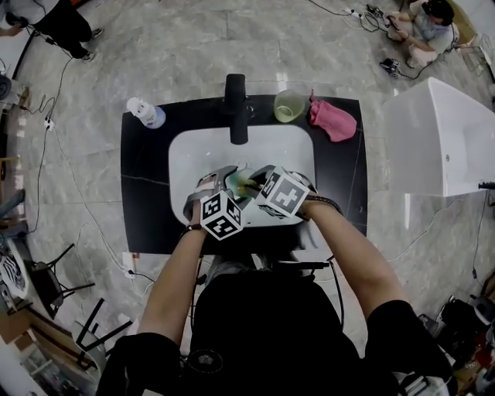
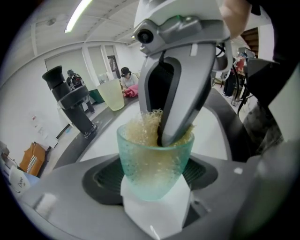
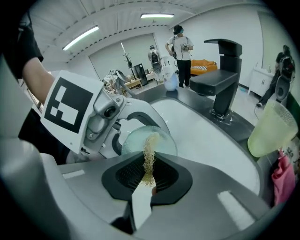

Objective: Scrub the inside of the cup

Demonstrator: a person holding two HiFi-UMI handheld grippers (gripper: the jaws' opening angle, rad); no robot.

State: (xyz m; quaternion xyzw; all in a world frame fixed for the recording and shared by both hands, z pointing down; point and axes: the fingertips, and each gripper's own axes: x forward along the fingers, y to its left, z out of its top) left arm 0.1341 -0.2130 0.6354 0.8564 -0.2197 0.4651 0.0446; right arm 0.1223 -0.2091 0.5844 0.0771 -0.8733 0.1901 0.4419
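A large open hall staged as a bathroom: a black washstand (image 1: 147,193) with white basin (image 1: 186,155) and black tap (image 1: 236,108) stands free on a marble floor (image 1: 193,46), cables (image 1: 352,12) trailing across it, a white tub (image 1: 433,131) alongside, strip lights (image 3: 80,37) overhead

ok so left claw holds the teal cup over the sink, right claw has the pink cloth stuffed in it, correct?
No: the right claw is shut on a straw-coloured fibrous scrubber, not the pink cloth, as the right gripper view shows. That cloth lies on the counter. The left claw does hold the teal cup over the sink.
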